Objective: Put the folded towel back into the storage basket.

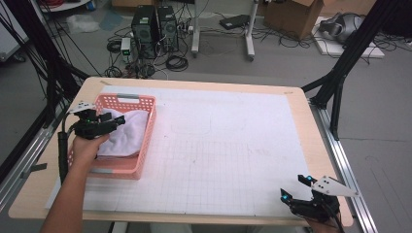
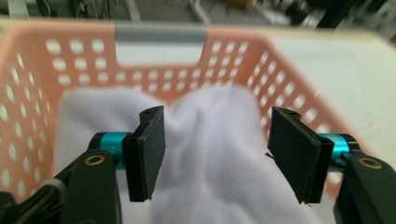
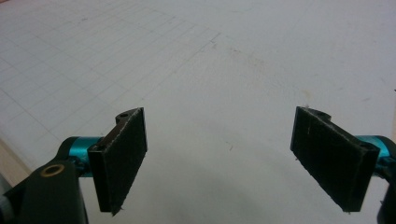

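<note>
1. The table (image 1: 272, 87) was the biggest thing there, covered by a white gridded mat (image 1: 233, 160); most of that sheet was bare.
2. Next down, the pink basket (image 1: 145, 141) sat on the table's left side, long axis running away from the person, grey handle strip at the far end; the left gripper view had its perforated far wall (image 2: 243, 60) straight ahead.
3. Inside it lay the white towel (image 1: 127, 135), bunched up and filling a good share of the basket; from the left gripper view it (image 2: 210, 154) humped up right between and just beyond the pads.
4. The left gripper (image 1: 111, 120) hung over the basket's near-left part, pointing toward the towel; jaws stood well apart with cloth in the gap, but the pads weren't pressing on it as far as could be seen, so nothing was gripped.
5. The right gripper (image 1: 295, 187) sat way off at the table's near-right corner, well apart from the basket; its own view (image 3: 219, 158) showed the jaws spread wide over bare mat, holding nothing.
6. So the bit that mattered: the towel lay directly ahead of and below the left tool, left hand by far the nearer; probably any grab would just need a short dip and a squeeze; the right one would have to cross the whole mat.
</note>
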